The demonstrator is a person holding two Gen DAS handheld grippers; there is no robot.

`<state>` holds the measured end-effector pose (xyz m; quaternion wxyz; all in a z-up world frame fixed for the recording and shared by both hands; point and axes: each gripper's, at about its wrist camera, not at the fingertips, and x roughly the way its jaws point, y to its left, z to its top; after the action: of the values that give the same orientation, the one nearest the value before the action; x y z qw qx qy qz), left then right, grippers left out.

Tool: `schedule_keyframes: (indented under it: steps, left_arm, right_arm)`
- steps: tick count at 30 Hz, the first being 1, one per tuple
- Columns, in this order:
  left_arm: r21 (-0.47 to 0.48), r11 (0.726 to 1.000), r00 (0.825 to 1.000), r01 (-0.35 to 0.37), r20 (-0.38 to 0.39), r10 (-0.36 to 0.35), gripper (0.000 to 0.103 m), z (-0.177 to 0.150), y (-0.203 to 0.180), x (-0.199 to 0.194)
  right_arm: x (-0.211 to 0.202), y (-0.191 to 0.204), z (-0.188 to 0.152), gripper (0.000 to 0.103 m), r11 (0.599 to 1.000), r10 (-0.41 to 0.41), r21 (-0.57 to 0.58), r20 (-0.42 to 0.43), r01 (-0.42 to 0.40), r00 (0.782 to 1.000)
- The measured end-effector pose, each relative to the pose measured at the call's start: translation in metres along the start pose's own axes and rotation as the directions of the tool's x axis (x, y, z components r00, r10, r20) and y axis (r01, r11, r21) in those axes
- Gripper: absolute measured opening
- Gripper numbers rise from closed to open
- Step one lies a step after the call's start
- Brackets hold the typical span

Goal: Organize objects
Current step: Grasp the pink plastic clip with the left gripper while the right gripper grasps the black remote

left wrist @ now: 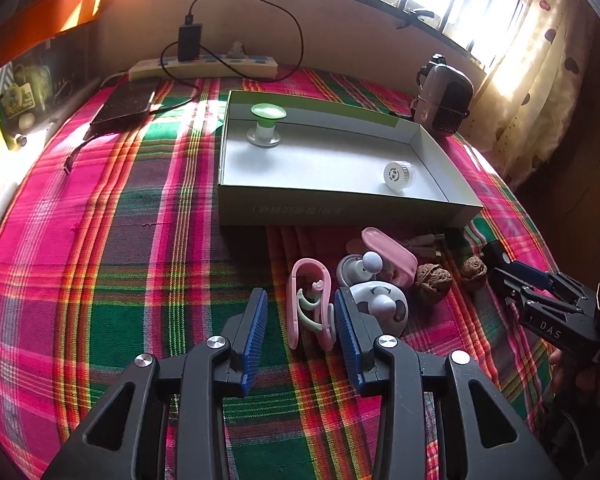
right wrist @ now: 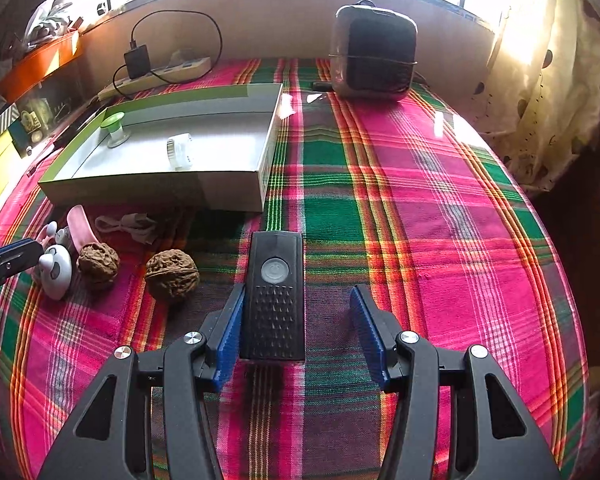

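1. The pink clip (left wrist: 310, 304) lies low in the middle, between the spread left claw (left wrist: 300, 336), ready for grabbing.
2. The black light (right wrist: 275, 292) sits inside the spread right claw (right wrist: 298, 332).
3. The box (left wrist: 340, 204) waits above.

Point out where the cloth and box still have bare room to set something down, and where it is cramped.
Free: the box floor between the green-topped stand and the white jar; the cloth right of the black device, up to the heater. Crowded: the strip before the box, with pink clip, white toys and walnuts.
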<state>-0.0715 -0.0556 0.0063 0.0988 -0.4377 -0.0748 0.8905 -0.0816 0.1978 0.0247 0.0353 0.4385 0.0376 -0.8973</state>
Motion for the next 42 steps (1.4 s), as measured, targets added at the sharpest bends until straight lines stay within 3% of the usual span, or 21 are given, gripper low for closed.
schedule_keyframes:
  steps: [11,28,42]
  left_arm:
    - [0.028,0.999,0.999,-0.045,-0.014,0.046,0.033,0.004,-0.003,0.008]
    - [0.114,0.977,0.983,-0.181,0.023,0.180,0.033,0.004,-0.012,0.012]
    - [0.082,0.977,0.980,-0.196,0.039,0.194,0.033,0.004,-0.013,0.013]
  right_arm:
    - [0.000,-0.001,0.001,0.053,1.000,0.015,0.010,0.003,-0.015,1.000]
    - [0.001,-0.001,0.003,0.053,1.000,0.019,0.011,0.003,-0.019,1.000]
    - [0.002,-0.001,0.003,0.055,1.000,0.023,0.015,0.002,-0.023,1.000]
